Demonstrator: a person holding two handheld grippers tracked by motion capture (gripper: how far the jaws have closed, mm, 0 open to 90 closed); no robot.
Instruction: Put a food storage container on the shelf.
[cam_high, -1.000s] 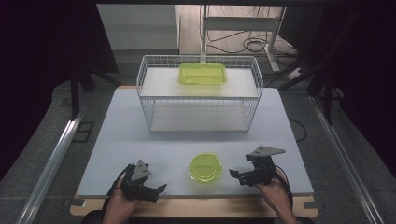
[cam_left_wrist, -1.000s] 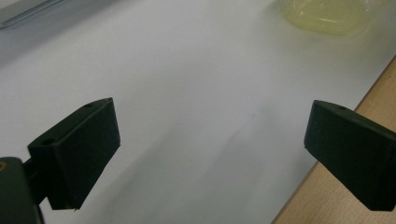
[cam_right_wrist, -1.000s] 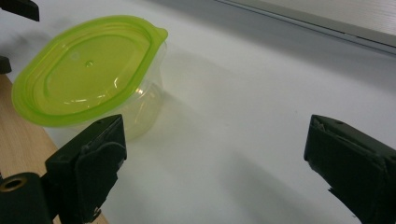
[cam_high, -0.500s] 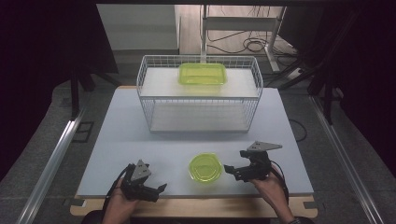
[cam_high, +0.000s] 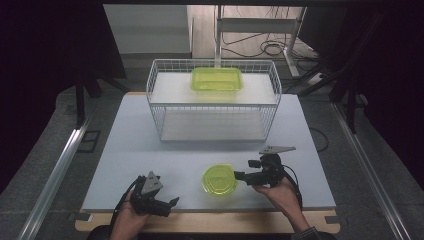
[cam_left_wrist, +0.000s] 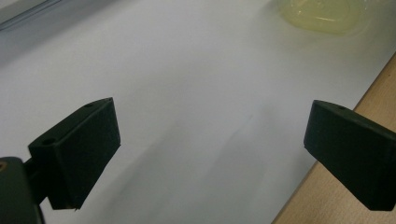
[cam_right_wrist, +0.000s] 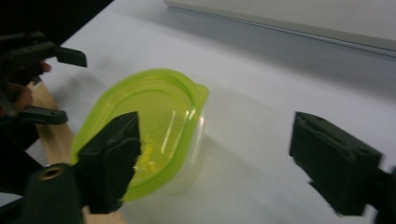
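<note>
Here, at the near edge of a white table (cam_high: 150, 145), a person is working with a handheld gripper in each hand. The right gripper (cam_high: 240, 175) is pointing leftward at a small round container with a yellow-green lid (cam_high: 219, 179), its jaw tips just beside the container's right rim. Its jaws have just been closing somewhat, yet they are standing apart and gripping nothing; in the right gripper view the container (cam_right_wrist: 144, 126) is lying low and to the left, partly behind one jaw rather than squarely between the two. The left gripper (cam_high: 172, 201) is resting near the front-left corner of the table, well apart from the container, its jaws spread wide over bare tabletop and holding nothing; in the left gripper view the container (cam_left_wrist: 322, 14) is showing at the top edge. Farther back, a white wire basket (cam_high: 165, 110) is standing on the table, and a rectangular yellow-green container (cam_high: 217, 80) is sitting toward its far side.
</note>
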